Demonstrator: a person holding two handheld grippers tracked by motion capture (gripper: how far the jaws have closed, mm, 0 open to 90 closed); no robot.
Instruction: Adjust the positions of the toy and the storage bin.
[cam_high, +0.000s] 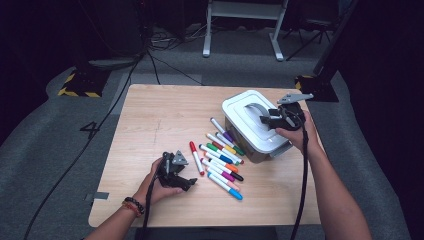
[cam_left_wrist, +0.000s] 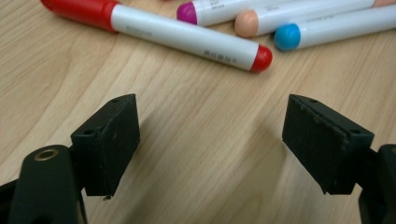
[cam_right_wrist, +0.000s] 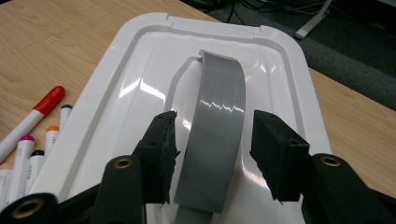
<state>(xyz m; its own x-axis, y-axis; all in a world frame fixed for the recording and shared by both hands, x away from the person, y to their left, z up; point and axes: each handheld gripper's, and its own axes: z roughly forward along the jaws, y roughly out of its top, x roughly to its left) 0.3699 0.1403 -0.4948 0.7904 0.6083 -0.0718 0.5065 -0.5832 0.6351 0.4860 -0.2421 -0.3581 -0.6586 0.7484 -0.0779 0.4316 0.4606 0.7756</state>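
Observation:
A white lidded box stands at the table's right, with a grey handle arched over its lid. My right gripper straddles that handle; the pads stand a little off it on both sides, so the gripper is open. Several coloured markers lie loose in front of the box. A red marker lies apart at their left. My left gripper hovers low over bare wood just short of the red marker, open, with nothing between its jaws. In the high view it is near the table's front.
The wooden table has free room on its left half and along the front edge. Magenta, peach and blue marker ends lie just past the red marker. Beyond the table are cables and a stand on grey floor.

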